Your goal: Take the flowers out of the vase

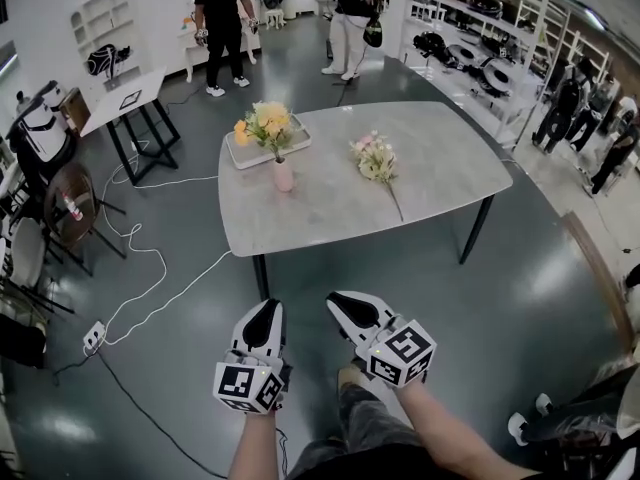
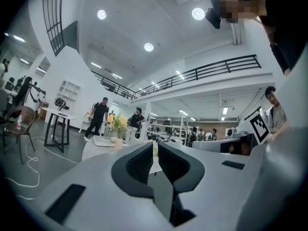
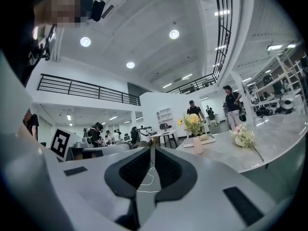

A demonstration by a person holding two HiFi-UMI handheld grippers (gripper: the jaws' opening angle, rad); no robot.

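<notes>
The left gripper (image 1: 264,310) and right gripper (image 1: 342,302) are held closed and empty, while the flowers (image 1: 268,123) are seen in the vase (image 1: 284,176) on the table (image 1: 440,163) well ahead of both.

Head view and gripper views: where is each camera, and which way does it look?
Head view: on the person's head, facing steeply down at the table; left tool, right tool and forearms show.
Left gripper view: on the left tool, level along its shut jaws; vase to their left.
Right gripper view: on the right tool, level along its shut jaws; vase to their right.
Shared: all show the vase.
</notes>
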